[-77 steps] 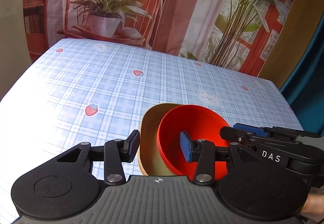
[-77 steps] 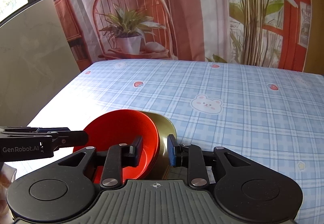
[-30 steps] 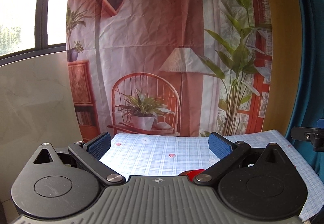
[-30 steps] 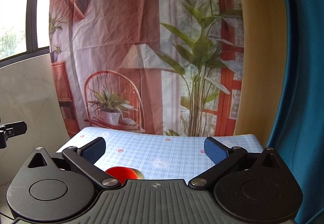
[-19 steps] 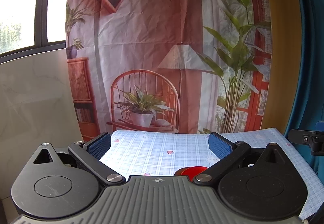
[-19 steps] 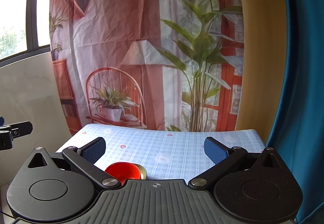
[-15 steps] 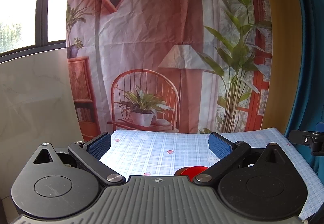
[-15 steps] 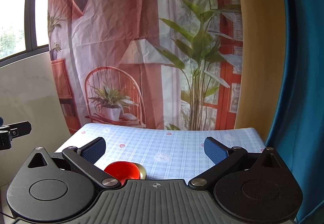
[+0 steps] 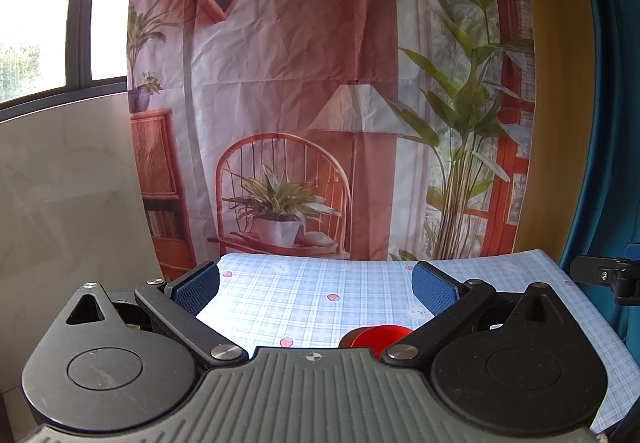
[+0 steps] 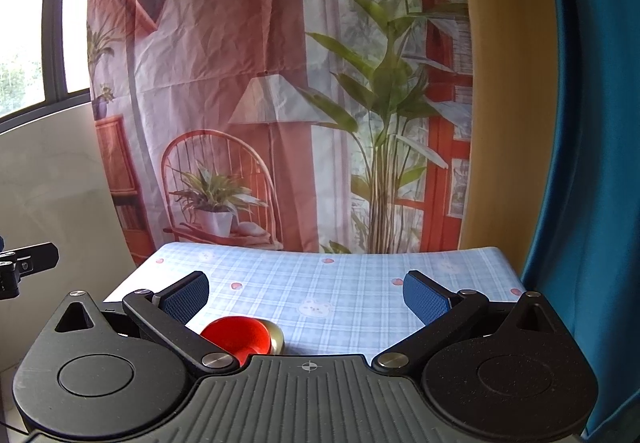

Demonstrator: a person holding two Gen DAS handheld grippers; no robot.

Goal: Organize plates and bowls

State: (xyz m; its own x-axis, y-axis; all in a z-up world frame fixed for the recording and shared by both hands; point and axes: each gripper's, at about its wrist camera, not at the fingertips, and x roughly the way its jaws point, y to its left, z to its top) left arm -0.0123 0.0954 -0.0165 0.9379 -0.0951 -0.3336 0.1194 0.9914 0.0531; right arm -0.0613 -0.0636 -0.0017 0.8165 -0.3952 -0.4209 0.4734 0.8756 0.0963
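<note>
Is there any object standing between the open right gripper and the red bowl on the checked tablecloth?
Nothing visible does. The red bowl sits nested in a tan bowl on the blue checked tablecloth, below and left of the open right gripper; only bare cloth lies nearby.

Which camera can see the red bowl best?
The right wrist view: the red bowl shows most of its inside, sitting in the tan bowl. In the left wrist view, only a sliver of the red bowl peeks over the hand-held gripper's body.
</note>
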